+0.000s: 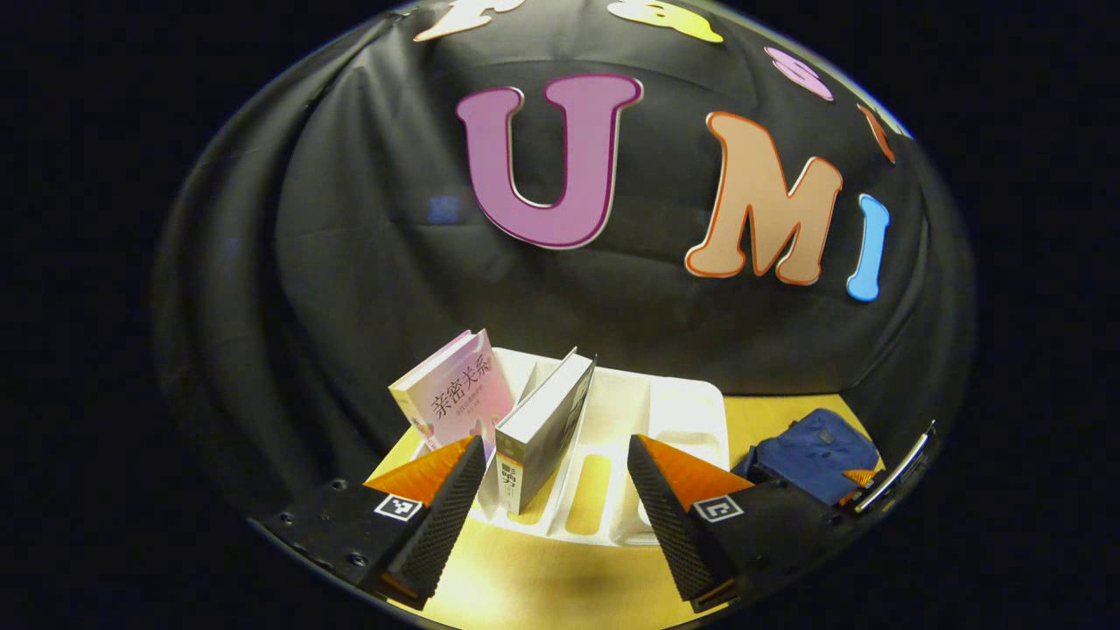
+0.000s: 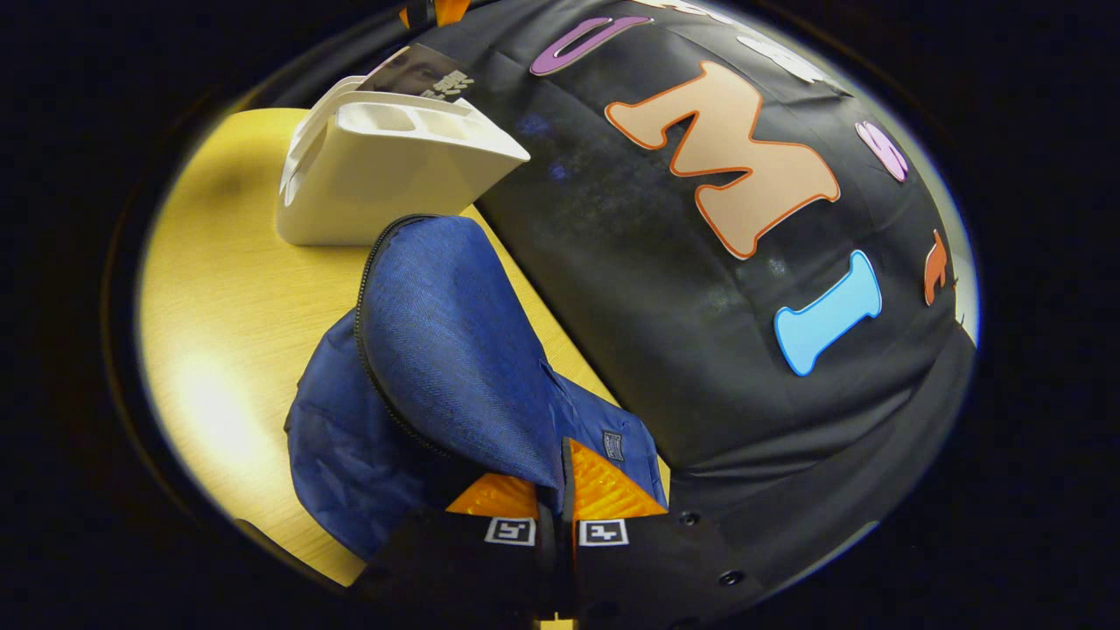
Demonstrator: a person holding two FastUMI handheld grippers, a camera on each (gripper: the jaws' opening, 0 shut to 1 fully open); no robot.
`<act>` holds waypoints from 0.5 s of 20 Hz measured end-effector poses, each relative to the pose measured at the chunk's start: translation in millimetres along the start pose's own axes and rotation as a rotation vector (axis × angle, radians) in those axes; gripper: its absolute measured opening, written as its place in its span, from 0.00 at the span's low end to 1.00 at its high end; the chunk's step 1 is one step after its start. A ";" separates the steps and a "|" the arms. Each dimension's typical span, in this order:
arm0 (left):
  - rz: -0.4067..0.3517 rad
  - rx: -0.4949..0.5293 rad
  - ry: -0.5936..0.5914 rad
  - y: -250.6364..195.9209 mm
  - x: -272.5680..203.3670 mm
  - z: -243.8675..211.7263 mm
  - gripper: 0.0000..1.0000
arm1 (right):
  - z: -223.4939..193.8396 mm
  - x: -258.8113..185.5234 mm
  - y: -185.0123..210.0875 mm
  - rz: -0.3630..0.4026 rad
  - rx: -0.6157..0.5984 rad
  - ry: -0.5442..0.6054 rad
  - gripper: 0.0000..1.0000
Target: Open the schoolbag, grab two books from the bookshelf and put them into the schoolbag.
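Left gripper view: the left gripper (image 1: 553, 490) is held open above a yellow wood-grain desk (image 1: 525, 586), its two ribbed black fingers (image 1: 442, 516) spread wide with nothing between them; orange wedge-shaped backs and square printed markers are seen on both. Just beyond the fingers a white moulded plastic bookshelf (image 1: 674, 411) with slotted compartments is set at the far edge of the desk, against the black cloth wall. Two books are counted in it, both leaning to the right: a pink-covered book (image 1: 455, 394) in the leftmost slot and a thick book with a grey cover (image 1: 547, 429) in the next slot. The remaining compartments to the right are seen unfilled. A blue fabric schoolbag (image 1: 818, 451) is seen near the far right corner of the desk, apart from the shelf.

Right gripper view: the right gripper (image 2: 556, 516) is closed on a fold of the schoolbag (image 2: 446, 350), the woven blue cloth being pinched between both fingers and drawn up into a rounded flap. A black zip track is seen along the flap's edge. The rest of the bag lies crumpled on the desk (image 2: 219, 350). The bookshelf (image 2: 385, 175) is seen from its end, just beyond the bag.
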State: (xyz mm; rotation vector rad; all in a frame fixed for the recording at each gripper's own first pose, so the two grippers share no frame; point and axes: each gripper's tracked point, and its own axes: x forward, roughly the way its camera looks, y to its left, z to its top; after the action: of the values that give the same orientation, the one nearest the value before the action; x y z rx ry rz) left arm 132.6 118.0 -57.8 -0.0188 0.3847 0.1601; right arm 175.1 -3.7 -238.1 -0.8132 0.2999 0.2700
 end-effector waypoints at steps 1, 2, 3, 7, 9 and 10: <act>0.010 0.032 0.008 4.9 7.8 2.1 0.96 | -0.3 0.5 0.1 0.002 0.006 0.003 0.02; 0.017 0.072 0.014 10.2 18.3 6.3 0.96 | 0.5 0.7 -0.4 0.004 0.009 0.004 0.04; 0.015 0.107 0.029 11.5 28.2 9.3 0.95 | 0.2 0.6 -1.0 0.002 0.011 0.004 0.05; -0.044 0.178 0.160 6.8 63.4 4.9 0.94 | 0.0 0.7 -3.3 -0.001 0.020 0.004 0.02; -0.053 0.200 0.278 6.8 76.2 -6.5 0.94 | -0.6 0.9 -3.6 -0.002 0.021 0.006 0.02; -0.059 0.215 0.334 6.4 81.7 -11.4 0.95 | 0.1 1.2 -4.1 -0.003 0.022 0.006 0.04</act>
State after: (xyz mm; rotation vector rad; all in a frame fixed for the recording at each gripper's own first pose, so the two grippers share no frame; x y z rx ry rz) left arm 202.0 136.2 -99.0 0.1563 0.7319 0.0554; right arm 177.6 -6.2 -235.7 -0.7933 0.3065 0.2609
